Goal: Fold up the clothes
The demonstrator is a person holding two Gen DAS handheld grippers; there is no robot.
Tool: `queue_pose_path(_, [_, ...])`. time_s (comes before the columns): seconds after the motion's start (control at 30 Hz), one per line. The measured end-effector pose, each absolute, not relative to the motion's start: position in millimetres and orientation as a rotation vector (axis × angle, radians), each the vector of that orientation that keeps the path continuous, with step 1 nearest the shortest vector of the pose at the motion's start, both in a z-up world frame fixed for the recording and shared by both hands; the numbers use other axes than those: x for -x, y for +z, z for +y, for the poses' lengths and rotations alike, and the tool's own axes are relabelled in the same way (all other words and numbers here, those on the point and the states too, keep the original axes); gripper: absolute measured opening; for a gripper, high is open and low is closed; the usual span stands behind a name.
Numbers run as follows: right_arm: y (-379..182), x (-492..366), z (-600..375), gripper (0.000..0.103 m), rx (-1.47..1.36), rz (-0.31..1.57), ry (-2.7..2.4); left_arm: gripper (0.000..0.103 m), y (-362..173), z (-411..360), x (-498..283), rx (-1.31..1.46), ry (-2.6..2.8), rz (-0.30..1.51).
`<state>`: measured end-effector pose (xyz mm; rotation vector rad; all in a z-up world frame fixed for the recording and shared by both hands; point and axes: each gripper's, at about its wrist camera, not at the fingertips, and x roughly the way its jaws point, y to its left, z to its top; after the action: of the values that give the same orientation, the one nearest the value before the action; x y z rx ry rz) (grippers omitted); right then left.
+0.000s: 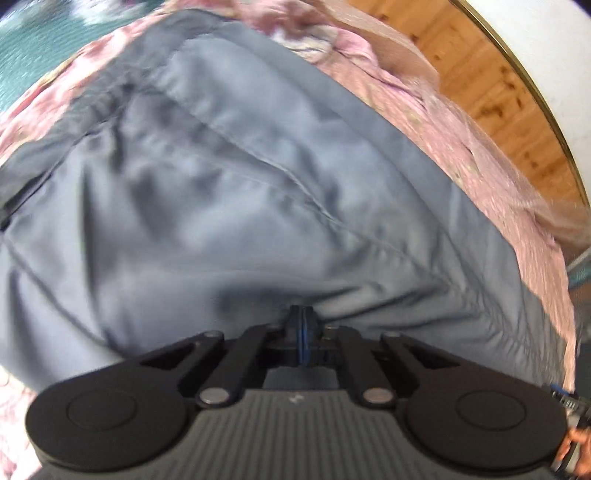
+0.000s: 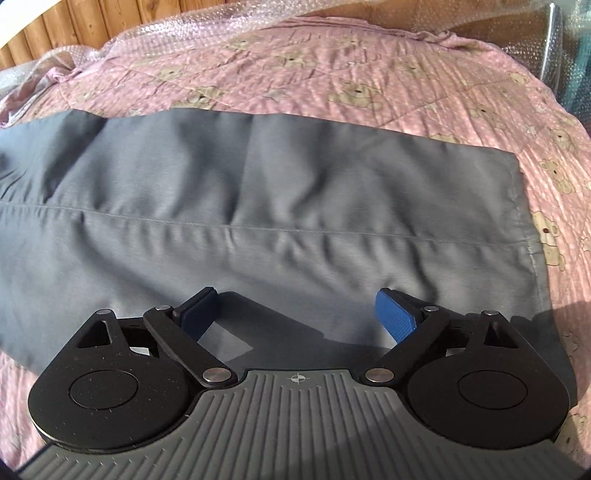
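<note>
In the left wrist view, the left gripper [image 1: 303, 325] is closed, its two blue pads pressed together at the lower centre of the frame. A small bunch of the grey trousers [image 1: 236, 192] seems to be pinched between them, because the cloth makes tight wrinkles that run toward the pads. The picture is blurred, so I cannot say how much cloth is caught. From there the grey fabric fills most of the frame, with a long seam going from the upper left down to the right. Around it is the pink quilt [image 1: 491, 155], and in the upper right corner there is a wooden wall [image 1: 476, 62].

In the right wrist view, the right gripper [image 2: 299, 314] stands wide open in the lower centre, with nothing between its pads. It hovers over the near edge of the trousers [image 2: 258, 177]; whether it touches the cloth I cannot tell. The trouser leg lies flat across the middle of the frame, a seam running from left to right, and its hem is at the right side. The quilt [image 2: 332, 70], printed with small bears, lies under it, and bubble wrap [image 2: 207, 26] is at the top.

I judge that the step in hand is taking hold of the trousers for a fold: one side is gripped, the other not yet. The next move calls for the right gripper to close on the near edge, catching all layers, and then both hands must lift evenly so the cloth does not slip or twist.
</note>
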<state>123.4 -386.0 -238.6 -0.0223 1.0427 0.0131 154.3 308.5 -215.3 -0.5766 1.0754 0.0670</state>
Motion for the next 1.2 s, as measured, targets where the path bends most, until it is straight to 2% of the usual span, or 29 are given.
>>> queue_pose_path(0.07, [-235, -123, -395, 0.091, 0.058, 1.06, -0.056, 0.037, -205, 326, -140, 0.634, 0.149, 1.029])
queue_pose_path(0.1, [-233, -126, -397, 0.091, 0.065, 1.072, -0.111, 0.07, -196, 331, -128, 0.642, 0.185, 0.981])
queue_pose_path(0.13, [-228, -127, -394, 0.088, 0.052, 1.071, -0.133, 0.084, -186, 337, -116, 0.646, 0.223, 0.931])
queue_pose_path(0.17, [-224, -127, -390, 0.084, 0.039, 1.069, -0.153, 0.085, -178, 343, -104, 0.656, 0.253, 0.892])
queue_pose_path(0.27, [-204, -127, -332, 0.083, 0.077, 1.016, -0.082, 0.086, -170, 379, -72, 0.754, 0.303, 0.826])
queue_pose_path(0.37, [-177, -132, -224, 0.083, 0.148, 0.963, 0.119, 0.089, -184, 419, -46, 0.885, 0.368, 0.805])
queue_pose_path(0.6, [-182, -108, 77, 0.086, 0.369, 0.894, 0.719, 0.089, -220, 474, -48, 1.074, 0.342, 0.739])
queue_pose_path(0.7, [-185, -106, 161, 0.086, 0.443, 0.865, 0.856, 0.088, -225, 474, -59, 1.075, 0.355, 0.706])
queue_pose_path(0.77, [-181, -120, 193, 0.086, 0.402, 0.884, 0.866, 0.066, -226, 472, -59, 1.07, 0.405, 0.685])
queue_pose_path(0.8, [-179, -131, 203, 0.086, 0.364, 0.905, 0.857, 0.038, -228, 471, -56, 1.08, 0.432, 0.674])
queue_pose_path(0.83, [-175, -142, 208, 0.086, 0.333, 0.921, 0.838, 0.015, -230, 471, -53, 1.095, 0.451, 0.665])
queue_pose_path(1.0, [-154, -197, 227, 0.087, 0.267, 0.975, 0.791, 0.015, -238, 474, -37, 1.172, 0.439, 0.615])
queue_pose_path(1.1, [-148, -222, 252, 0.088, 0.298, 0.981, 0.799, 0.037, -250, 481, -29, 1.276, 0.448, 0.606])
queue_pose_path(1.2, [-152, -240, 274, 0.088, 0.299, 1.01, 0.803, 0.049, -259, 485, -28, 1.33, 0.41, 0.562])
